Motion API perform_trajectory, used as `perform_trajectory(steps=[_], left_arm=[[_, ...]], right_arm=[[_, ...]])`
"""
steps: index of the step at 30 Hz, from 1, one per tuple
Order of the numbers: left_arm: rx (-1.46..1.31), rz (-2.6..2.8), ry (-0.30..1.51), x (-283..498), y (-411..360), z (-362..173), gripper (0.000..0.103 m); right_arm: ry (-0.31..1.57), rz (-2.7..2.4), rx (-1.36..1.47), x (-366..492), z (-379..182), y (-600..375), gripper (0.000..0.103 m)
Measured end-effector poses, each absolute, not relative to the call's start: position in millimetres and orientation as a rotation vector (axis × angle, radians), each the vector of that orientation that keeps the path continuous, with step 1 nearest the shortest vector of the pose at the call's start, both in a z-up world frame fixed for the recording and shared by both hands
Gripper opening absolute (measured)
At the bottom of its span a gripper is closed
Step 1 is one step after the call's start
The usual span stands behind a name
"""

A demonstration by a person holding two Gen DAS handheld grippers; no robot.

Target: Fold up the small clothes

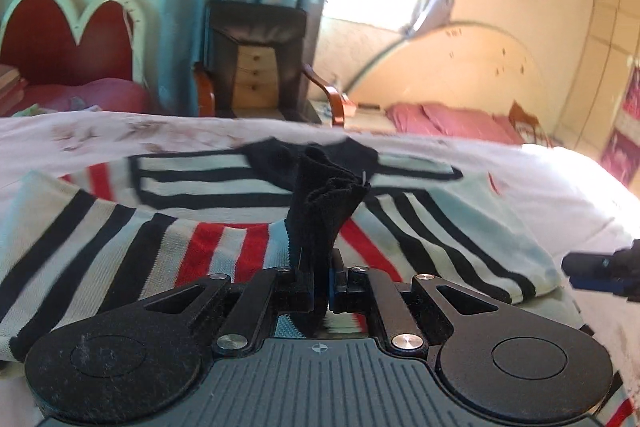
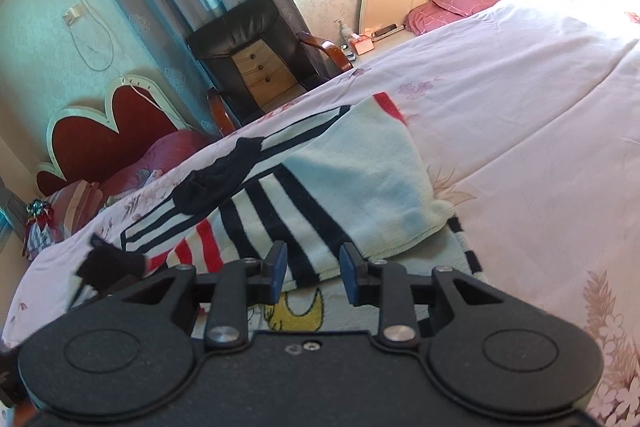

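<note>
Floral bedsheet (image 2: 500, 115); left gripper (image 1: 318, 267) pinches bunched, possibly ribbed black cloth (image 1: 324, 195); right gripper (image 2: 314, 267) gapes.

I can read no words, numbers or brand names anywhere. The only sign I make out is a small crosshair mark (image 1: 319, 348), a circle with a cross through it, on the ribbed grey body of the left gripper, near its front edge. The box (image 2: 362, 45) and the bottle (image 2: 341, 29) on the far bedside stand are too small and blurred for me to read anything.
</note>
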State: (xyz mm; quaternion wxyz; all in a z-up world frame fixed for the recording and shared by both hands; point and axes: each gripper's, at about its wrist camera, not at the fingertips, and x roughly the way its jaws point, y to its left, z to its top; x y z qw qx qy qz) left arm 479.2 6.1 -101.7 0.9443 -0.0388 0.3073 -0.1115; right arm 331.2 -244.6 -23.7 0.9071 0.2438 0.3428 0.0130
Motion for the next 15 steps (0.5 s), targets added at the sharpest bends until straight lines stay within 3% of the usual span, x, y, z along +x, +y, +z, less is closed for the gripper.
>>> perform_trajectory(steps=[5,7,8,9,13,15], left_arm=[[0.019,-0.234,0.675,452.0,-45.3,-107.7,0.008],[0.025,-0.257,0.643,439.7,-47.2,-99.8,0.037],[0.01,-0.265,0.619,425.4,-37.6,-93.2,0.07],[0.007,-0.247,0.586,411.2,-29.2,-88.8,0.078],[-0.023,-0.152,0.536,358.2,35.5,-82.7,0.077],[-0.017,-0.066,0.544,338.5,66.2,-85.2,0.072]], right_arm=[[0.729,0.043,0.535,337.1,-31.1,-256.3,0.035],[0.739,0.07,0.554,339.9,-33.8,-256.7,0.04],[0.74,0.088,0.563,341.4,-35.0,-256.2,0.041],[0.74,0.109,0.575,343.2,-36.3,-254.7,0.042],[0.759,0.202,0.671,356.2,-45.0,-243.8,0.042],[0.784,0.255,0.734,366.2,-52.1,-234.5,0.042]])
